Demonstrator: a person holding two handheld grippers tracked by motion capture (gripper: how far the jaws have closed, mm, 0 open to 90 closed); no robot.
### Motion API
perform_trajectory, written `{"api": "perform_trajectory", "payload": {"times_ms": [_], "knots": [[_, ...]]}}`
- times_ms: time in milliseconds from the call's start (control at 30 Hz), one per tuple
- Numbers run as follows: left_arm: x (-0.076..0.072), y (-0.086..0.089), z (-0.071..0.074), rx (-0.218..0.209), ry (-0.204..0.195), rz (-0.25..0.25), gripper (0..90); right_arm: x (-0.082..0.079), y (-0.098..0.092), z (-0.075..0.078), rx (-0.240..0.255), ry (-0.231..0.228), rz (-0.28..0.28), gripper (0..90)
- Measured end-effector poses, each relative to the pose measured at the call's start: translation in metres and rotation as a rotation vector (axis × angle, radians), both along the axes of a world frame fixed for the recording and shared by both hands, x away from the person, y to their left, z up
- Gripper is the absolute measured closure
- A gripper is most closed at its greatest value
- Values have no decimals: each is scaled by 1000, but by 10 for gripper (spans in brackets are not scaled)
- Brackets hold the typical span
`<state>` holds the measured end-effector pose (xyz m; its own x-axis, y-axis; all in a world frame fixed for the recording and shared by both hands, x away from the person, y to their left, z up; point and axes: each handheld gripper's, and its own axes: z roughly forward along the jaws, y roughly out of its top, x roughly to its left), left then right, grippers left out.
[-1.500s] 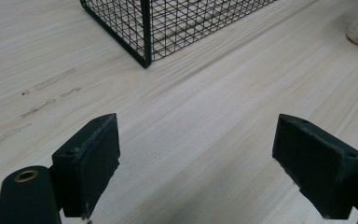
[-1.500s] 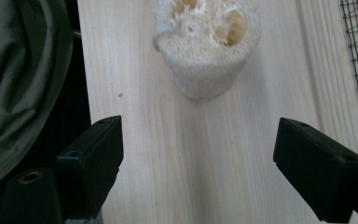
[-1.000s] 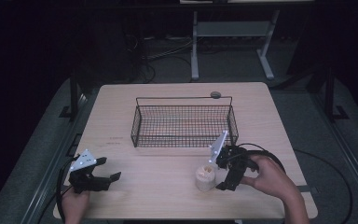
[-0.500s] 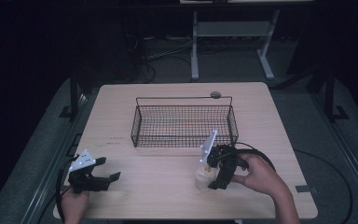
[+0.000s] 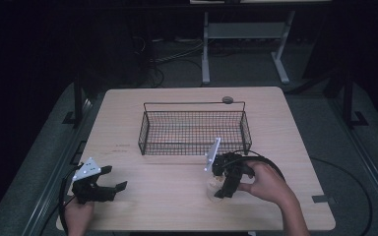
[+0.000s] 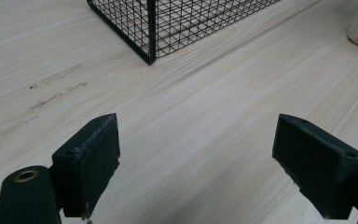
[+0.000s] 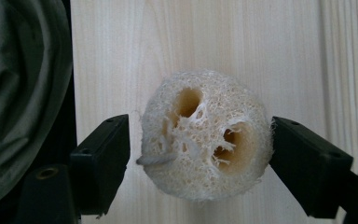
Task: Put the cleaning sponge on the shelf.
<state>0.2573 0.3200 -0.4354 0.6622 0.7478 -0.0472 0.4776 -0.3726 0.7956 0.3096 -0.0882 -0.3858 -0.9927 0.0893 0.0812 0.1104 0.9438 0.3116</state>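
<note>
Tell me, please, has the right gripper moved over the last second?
Yes. The right gripper has slid left along the wire basket's front side, and now straddles the loofah.

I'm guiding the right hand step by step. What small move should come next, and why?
Probably close the right hand-held gripper. The loofah sponge already sits between its open jaws on the table: one jaw is at its edge, the other a slight gap away. Closing should grip it before any lift toward the wire basket.

basket (image 5: 194, 130) mid-table (image 5: 128, 105) | loofah (image 5: 212, 189) before it, right | left tongs (image 5: 109, 179) front-left
</note>
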Motion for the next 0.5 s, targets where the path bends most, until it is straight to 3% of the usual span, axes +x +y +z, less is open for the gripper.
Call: {"api": "perform_trajectory", "payload": {"times_ms": [167, 500], "knots": [[0, 1, 0, 0, 2, -1, 137, 3, 1, -1, -17, 12, -13, 270], [0, 3, 0, -3, 1, 6, 137, 4, 5, 1, -23, 3, 12, 298]]}}
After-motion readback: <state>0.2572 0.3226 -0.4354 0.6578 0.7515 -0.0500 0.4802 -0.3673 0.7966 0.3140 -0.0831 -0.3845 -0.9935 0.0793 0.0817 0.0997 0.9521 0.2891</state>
